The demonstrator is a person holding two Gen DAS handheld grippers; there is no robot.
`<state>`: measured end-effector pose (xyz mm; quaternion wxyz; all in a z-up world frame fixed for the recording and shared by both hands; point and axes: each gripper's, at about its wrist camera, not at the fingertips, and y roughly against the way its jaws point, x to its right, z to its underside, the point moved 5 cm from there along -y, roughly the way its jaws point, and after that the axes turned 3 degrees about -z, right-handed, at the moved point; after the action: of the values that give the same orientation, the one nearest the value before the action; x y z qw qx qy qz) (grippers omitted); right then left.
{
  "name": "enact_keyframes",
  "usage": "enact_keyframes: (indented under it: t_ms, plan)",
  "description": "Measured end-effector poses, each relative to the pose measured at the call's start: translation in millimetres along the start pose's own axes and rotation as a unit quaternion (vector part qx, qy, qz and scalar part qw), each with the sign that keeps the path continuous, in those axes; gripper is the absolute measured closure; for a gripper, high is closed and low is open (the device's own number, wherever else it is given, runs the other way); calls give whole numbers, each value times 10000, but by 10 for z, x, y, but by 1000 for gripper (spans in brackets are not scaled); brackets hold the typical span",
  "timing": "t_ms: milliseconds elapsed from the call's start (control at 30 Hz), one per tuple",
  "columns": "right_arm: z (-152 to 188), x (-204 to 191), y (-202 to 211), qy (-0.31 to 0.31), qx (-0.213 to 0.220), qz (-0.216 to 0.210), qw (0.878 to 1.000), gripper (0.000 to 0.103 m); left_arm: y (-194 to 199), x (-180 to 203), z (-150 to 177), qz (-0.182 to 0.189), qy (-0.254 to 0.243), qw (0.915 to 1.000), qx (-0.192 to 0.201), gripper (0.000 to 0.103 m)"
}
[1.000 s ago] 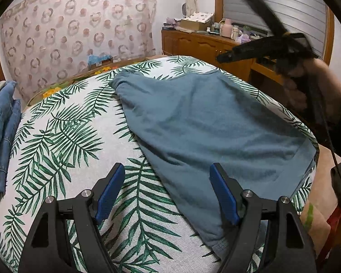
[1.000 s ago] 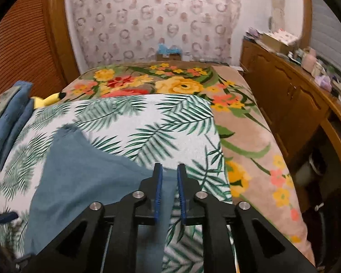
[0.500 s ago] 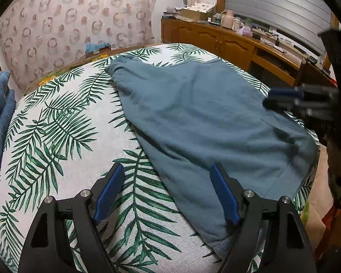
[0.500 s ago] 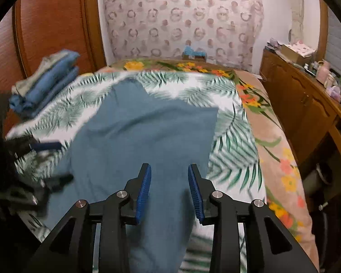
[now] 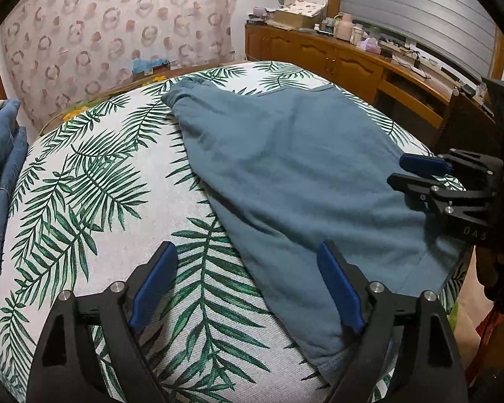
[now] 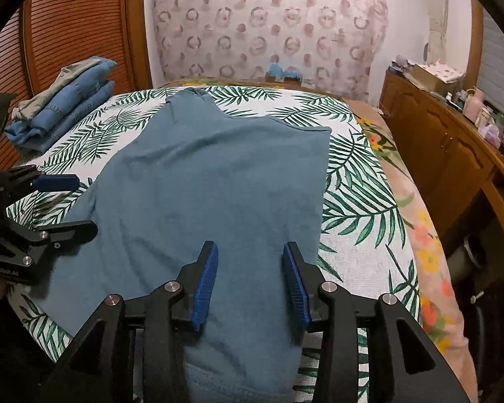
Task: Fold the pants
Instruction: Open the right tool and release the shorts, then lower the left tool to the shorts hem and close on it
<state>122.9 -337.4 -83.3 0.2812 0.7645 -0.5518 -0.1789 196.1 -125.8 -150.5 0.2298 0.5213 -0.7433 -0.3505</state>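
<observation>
Blue-grey pants (image 5: 302,174) lie flat on the leaf-print bedspread (image 5: 84,184), one leg reaching toward the far wall. My left gripper (image 5: 246,247) hovers low over their near left edge. Its jaws are opening, with the cloth edge under the gap and neither pad pressing on it. In the right wrist view the pants (image 6: 218,174) fill the middle. My right gripper (image 6: 250,247) is over their near end, jaws opening, with cloth below them but not pinched. Each gripper shows in the other's view: the right gripper (image 5: 420,171) and the left gripper (image 6: 80,205).
Folded jeans (image 6: 67,107) are stacked at the bed's far left by a louvred wooden door. A wooden cabinet (image 6: 453,154) with clutter on top runs along the right. A floral sheet (image 6: 420,235) borders the bedspread on that side.
My right gripper came down from raised at the right to low over the pants' near end, and its jaws widened. My left gripper stayed in place with its jaws slightly wider.
</observation>
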Motion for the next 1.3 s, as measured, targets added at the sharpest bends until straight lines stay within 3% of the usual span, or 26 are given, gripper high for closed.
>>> enact_keyframes:
  t_ms: [267,567,933,1300]
  plan:
    - [29,-75,20,-13,-171,33,9998,59,70,24,64,61,-75,9997,-229,17]
    - [204,7,450,-205,8,-49,9998,59,417,239,176,407,-301,9987,47,17]
    - [530,141,700,-620,-89,-202,9978,59,352,339,299,418,-386,9983,-111,17]
    - [538,94,647,-826,-194,-438,9954,59,382,333,395,517,-266,9982,-111,19]
